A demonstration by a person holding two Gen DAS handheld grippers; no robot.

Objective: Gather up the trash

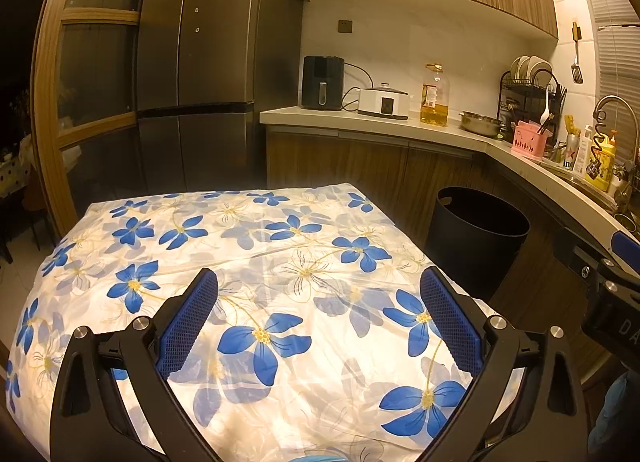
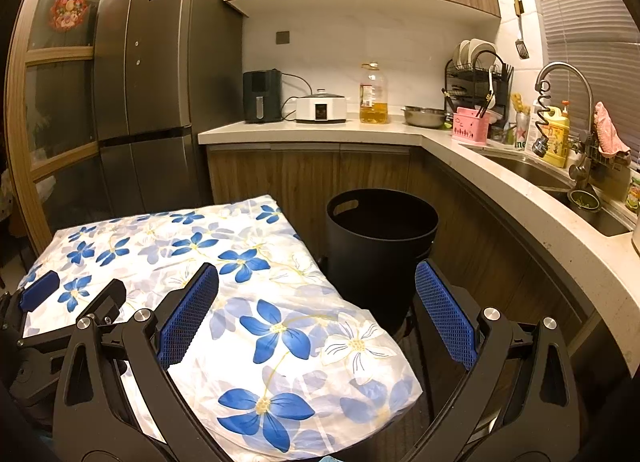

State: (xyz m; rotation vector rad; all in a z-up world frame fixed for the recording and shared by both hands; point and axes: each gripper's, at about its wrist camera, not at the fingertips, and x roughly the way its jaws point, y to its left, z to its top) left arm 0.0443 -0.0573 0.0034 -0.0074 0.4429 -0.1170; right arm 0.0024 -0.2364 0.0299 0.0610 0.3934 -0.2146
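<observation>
Both grippers stand empty with jaws spread wide: the left gripper (image 1: 319, 316) over the middle of the table (image 1: 248, 246), the right gripper (image 2: 317, 312) over the table's right corner. No trash shows on the floral cloth in either view; whether any lies below the jaws, out of frame, cannot be told. The task's visible thing is the bin (image 2: 380, 246), a black round tub with a handle cutout near its rim. It stands on the floor ahead of the right jaws, just beside the table, and ahead and right of the left jaws. Its mouth is open and its inside dark; its contents cannot be seen. In the inspector's judgement it is stiff, light plastic with smooth walls, best held at the rim or cutout. The cloth is thin, wrinkled and likely to slide or bunch under a pad. Beyond the jaws runs a counter (image 2: 320, 130) with appliances, an oil bottle and a dish rack. A fridge (image 1: 208, 62) stands ahead left; a sink (image 2: 532, 174) lies to the right.
</observation>
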